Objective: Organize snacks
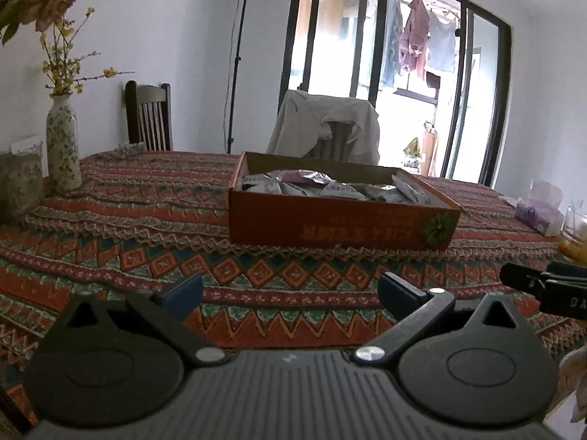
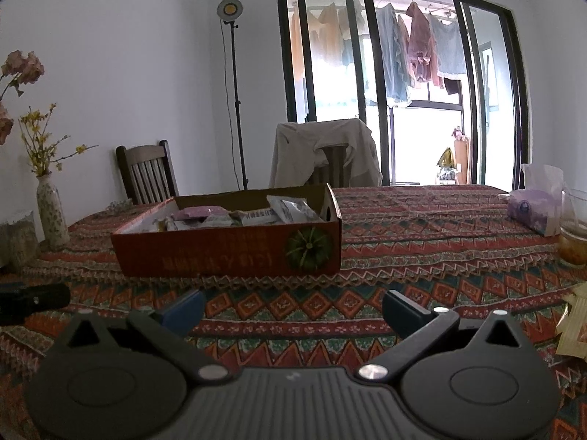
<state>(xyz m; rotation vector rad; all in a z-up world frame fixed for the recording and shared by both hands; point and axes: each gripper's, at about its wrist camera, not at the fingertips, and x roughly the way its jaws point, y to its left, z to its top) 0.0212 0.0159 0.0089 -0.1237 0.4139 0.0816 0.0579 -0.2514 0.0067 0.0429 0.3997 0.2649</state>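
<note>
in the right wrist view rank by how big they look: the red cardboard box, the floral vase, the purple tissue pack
1. red cardboard box, clearly largest
2. purple tissue pack and floral vase: similar apparent size, so left unranked

A woven cloth tablecloth (image 1: pixel 110 256) with a rough, ridged texture is covering the table. The shallow box (image 1: pixel 330 225) is showing matt printed cardboard, and the snack packets (image 1: pixel 312 183) inside are glinting like glossy foil or plastic. The left gripper (image 1: pixel 290 289) is showing matt black plastic with shiny metal pivots. The vase (image 1: pixel 62 146) is looking glazed, smooth ceramic.
</note>
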